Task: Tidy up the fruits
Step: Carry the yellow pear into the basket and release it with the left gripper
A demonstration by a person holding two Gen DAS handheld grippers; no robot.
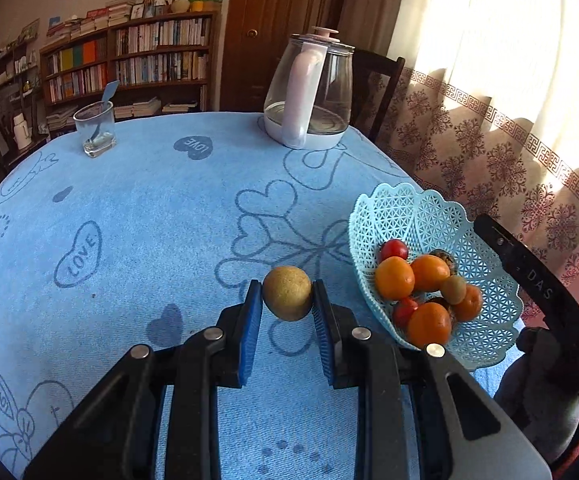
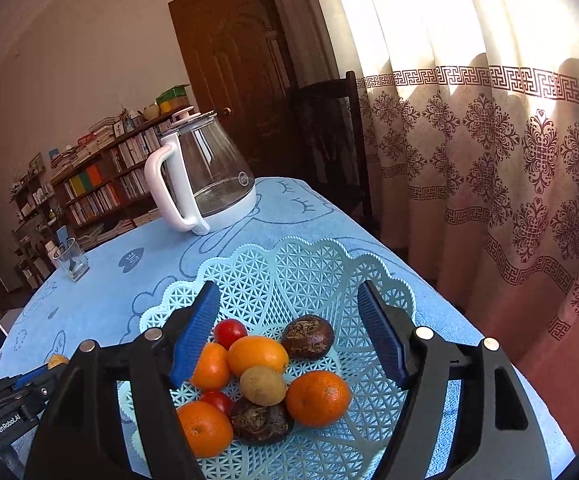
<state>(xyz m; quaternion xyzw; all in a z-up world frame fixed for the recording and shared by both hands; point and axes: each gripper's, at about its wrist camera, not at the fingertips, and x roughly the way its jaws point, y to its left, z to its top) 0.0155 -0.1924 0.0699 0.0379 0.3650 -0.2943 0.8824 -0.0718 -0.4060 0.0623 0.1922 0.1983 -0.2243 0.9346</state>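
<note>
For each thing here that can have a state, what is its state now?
left gripper: shut on the yellow-brown fruit, held above the tablecloth
right gripper: open, holds nothing, over the basket
basket: upright, holds fruits
kettle: upright, lid on, a little water inside
glass: upright, a blue spoon stands in it
door: closed

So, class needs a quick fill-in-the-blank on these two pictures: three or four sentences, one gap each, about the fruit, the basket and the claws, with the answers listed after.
1. The left claw is shut on a yellow-brown ____.
2. The right claw, held above the basket, has nothing between its ____ pads.
3. The basket holds two small red ____.
4. Across the table, the kettle has a white ____.

Missing words: fruit; blue; tomatoes; handle
</note>
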